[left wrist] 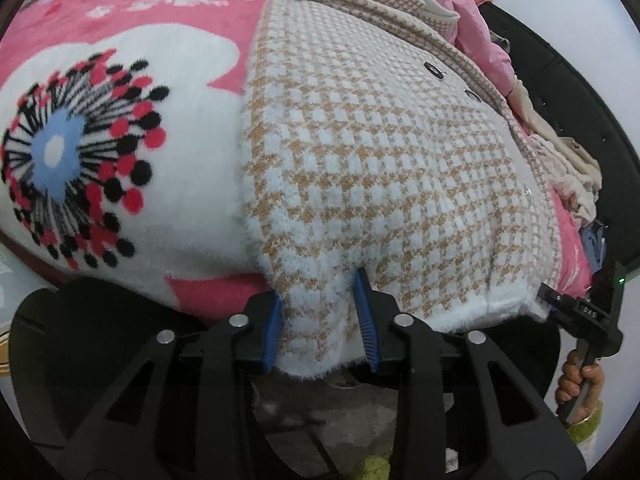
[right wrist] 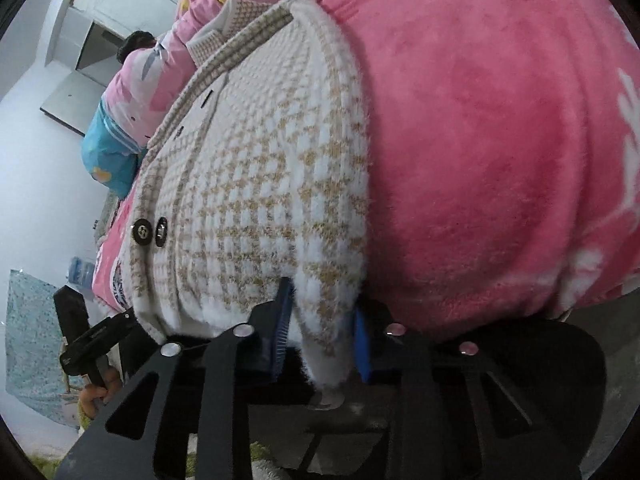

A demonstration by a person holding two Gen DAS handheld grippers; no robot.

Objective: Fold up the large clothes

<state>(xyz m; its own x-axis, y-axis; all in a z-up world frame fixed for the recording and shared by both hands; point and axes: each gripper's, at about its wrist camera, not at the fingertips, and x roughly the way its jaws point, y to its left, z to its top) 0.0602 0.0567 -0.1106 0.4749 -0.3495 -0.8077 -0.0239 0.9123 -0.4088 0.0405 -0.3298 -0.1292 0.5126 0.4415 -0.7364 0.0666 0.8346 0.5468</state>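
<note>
Houndstooth cardigan (left wrist: 384, 184), white and tan: its near hem lies between the blue pads of my left claw (left wrist: 320, 320) and my right claw (right wrist: 320, 336), both part-open with fabric between the fingers. Beyond them it spreads over a pink blanket (left wrist: 160, 12); farthest, pink bedding (right wrist: 160, 68).

Both wrist views look closely along the cardigan (left wrist: 380, 168) hem.

The left gripper (left wrist: 322, 316) sits at the bed's near edge, blue pads (left wrist: 273, 328) parted around fabric. The right gripper (right wrist: 322, 324) does likewise, a hand (left wrist: 580, 380) gripping its handle.
</note>
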